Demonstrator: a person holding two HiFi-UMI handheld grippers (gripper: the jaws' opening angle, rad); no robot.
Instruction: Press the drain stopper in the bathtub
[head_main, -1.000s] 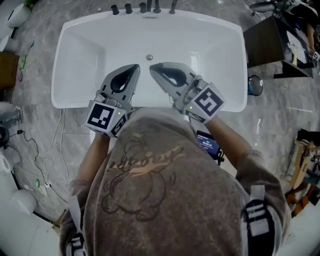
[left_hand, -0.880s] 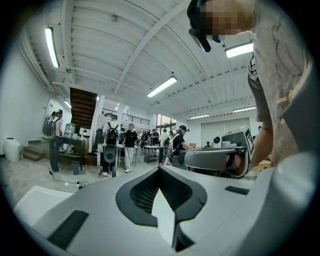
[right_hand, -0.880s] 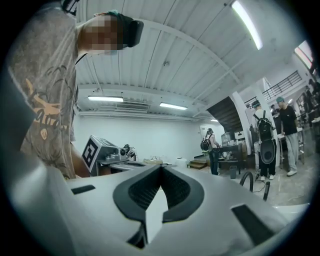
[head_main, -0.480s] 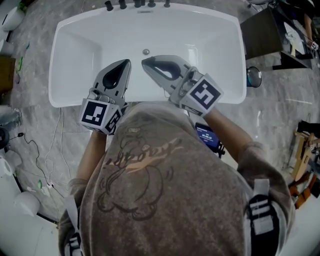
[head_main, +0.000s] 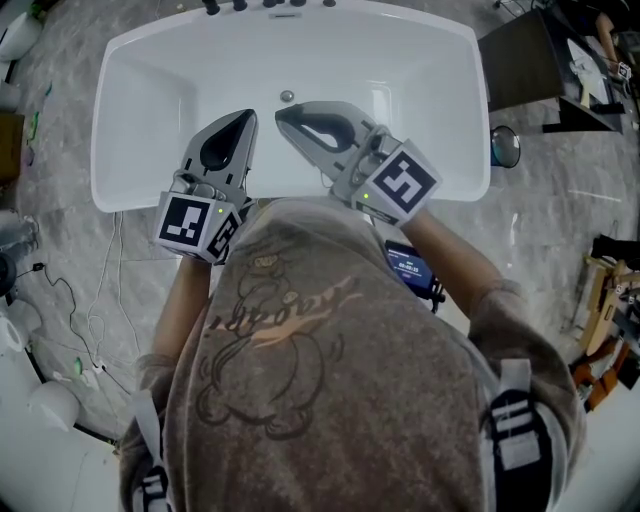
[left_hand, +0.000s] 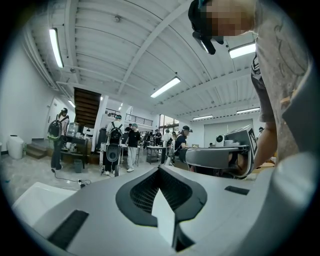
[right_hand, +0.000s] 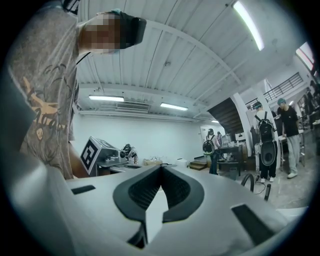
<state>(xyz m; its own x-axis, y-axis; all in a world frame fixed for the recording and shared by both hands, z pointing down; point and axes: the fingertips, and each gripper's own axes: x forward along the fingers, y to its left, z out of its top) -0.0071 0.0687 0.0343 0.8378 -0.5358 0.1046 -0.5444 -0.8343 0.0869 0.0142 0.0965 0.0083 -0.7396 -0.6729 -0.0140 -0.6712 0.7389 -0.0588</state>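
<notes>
Grey marble floor holds a white oval bathtub (head_main: 140, 80) with its small round metal drain stopper (head_main: 287, 96) mid-basin, the right gripper (head_main: 283, 113) tip just short of it, the left gripper (head_main: 243, 118) beside, both jaws closed and empty; pressed or raised, can't tell.

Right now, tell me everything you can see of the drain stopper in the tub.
The drain stopper is a small round disc, grey and metallic-looking, set flat in the white floor of the bathtub, about midway across it. It is too small to tell whether it is pressed down. In the head view the tip of the shut right gripper appears just beside it, but contact cannot be confirmed.
</notes>
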